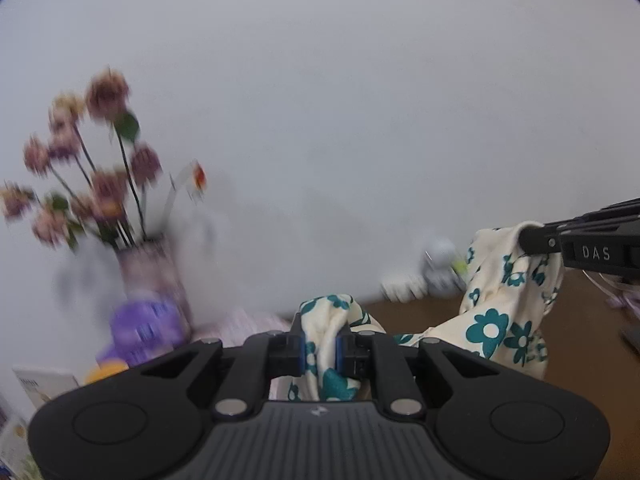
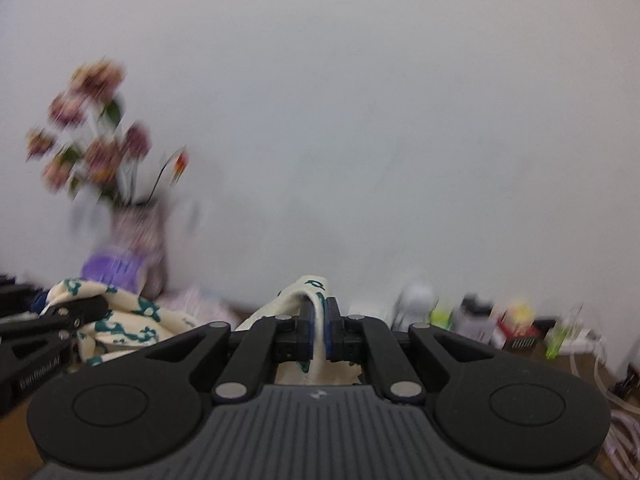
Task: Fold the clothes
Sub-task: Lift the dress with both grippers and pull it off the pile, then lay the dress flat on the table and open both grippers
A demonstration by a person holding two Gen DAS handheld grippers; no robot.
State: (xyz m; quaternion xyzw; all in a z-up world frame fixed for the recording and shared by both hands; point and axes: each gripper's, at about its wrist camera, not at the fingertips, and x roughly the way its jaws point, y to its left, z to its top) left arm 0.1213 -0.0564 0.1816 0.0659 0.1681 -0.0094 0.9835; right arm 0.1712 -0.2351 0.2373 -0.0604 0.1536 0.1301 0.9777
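A cream garment with teal flowers point(image 1: 500, 304) hangs in the air between both grippers. My left gripper point(image 1: 322, 340) is shut on a bunched fold of it, cloth bulging above and below the blue pads. In the same view my right gripper point(image 1: 532, 240) comes in from the right edge, pinching another part of the cloth. In the right wrist view my right gripper point(image 2: 319, 322) is shut on a thin cream edge of the garment point(image 2: 304, 296). At lower left there, my left gripper point(image 2: 76, 312) grips the floral cloth point(image 2: 132, 320).
A vase of pink flowers point(image 1: 148, 272) and a purple object point(image 1: 140, 328) stand by the white wall at left. Small bottles, boxes and a white power strip point(image 2: 520, 328) line the brown table's point(image 1: 580, 320) far edge. Both views are motion-blurred.
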